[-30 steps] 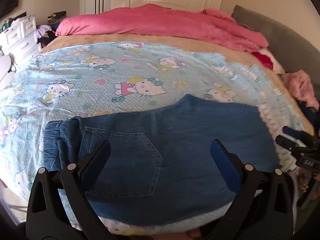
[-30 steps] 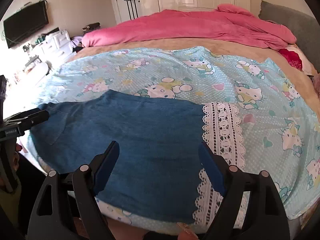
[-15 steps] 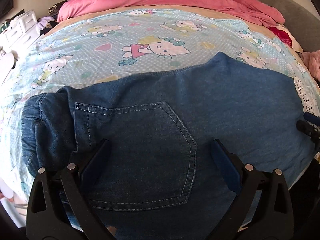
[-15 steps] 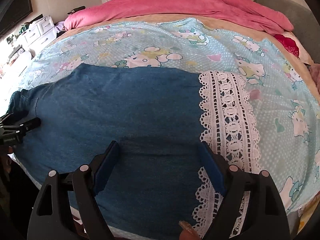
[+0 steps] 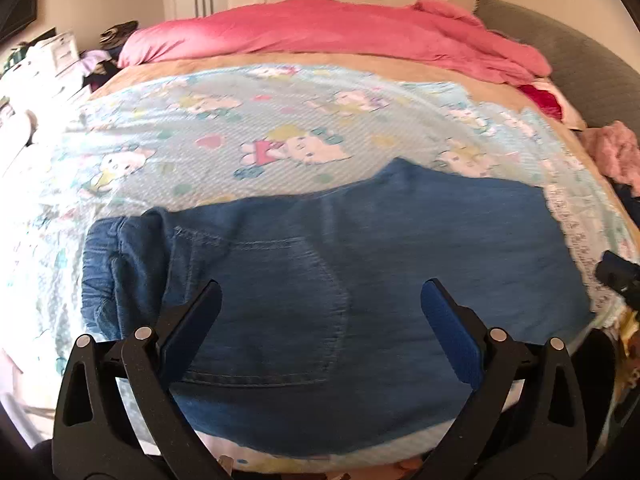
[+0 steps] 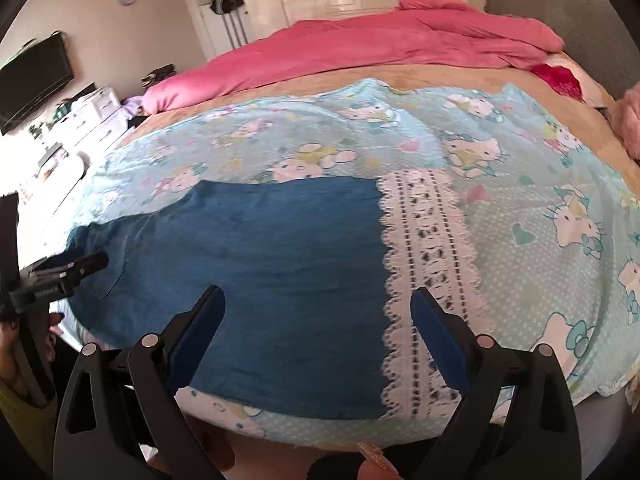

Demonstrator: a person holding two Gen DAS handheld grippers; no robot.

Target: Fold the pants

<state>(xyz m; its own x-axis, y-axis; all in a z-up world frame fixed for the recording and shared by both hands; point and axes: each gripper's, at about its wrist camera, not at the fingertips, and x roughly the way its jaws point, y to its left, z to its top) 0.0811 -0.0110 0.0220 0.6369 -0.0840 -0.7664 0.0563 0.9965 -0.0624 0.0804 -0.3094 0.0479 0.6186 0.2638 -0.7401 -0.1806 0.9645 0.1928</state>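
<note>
Bed sheet [image 5: 280,120] beyond pants [image 5: 360,260] (lace-hemmed); left gripper [image 5: 320,300], opening right gripper [image 6: 316,304] wide, empty.

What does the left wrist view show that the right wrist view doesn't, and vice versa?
Left wrist only: the pants' back pocket and bunched waistband, with the left tongs open above them.

Right wrist only: the full white lace hem, a wall TV, and the right tongs opening, nothing between their fingers.

Both: the denim pants lying flat on the cartoon-cat sheet, and the pink duvet behind.
</note>
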